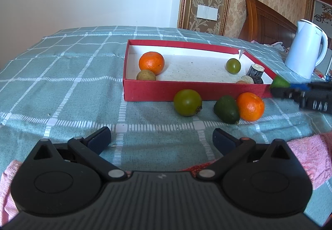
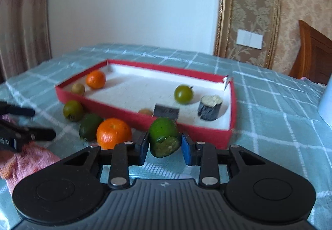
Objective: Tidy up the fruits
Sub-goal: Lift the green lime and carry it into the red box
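The right gripper pinches a bright green, oblong fruit with a cut or bruised end between its blue pads, holding it just in front of the near wall of the shallow red cardboard box with a white lining, which sits on a bench covered by a teal checked cloth. The left gripper hangs spread wide and empty, low over the cloth, facing the box. Inside the box lie a round orange mandarin and a small brownish fruit at the far left, a small olive-green round fruit toward the right, and two dark stubby cylinders with pale tops. Still outside, against the near wall, rest a larger olive-green round fruit, a dark green avocado-shaped fruit and a second orange mandarin, the last two touching. The held fruit looks light and smooth-skinned, probably somewhat slippery and soft enough to bruise, so a moderate squeeze across its widest middle seems wiser than a hard pinch near the damaged end. The round fruits would likely roll if nudged, so taking each across its equator from above appears safest. A white electric kettle stands at the far right.
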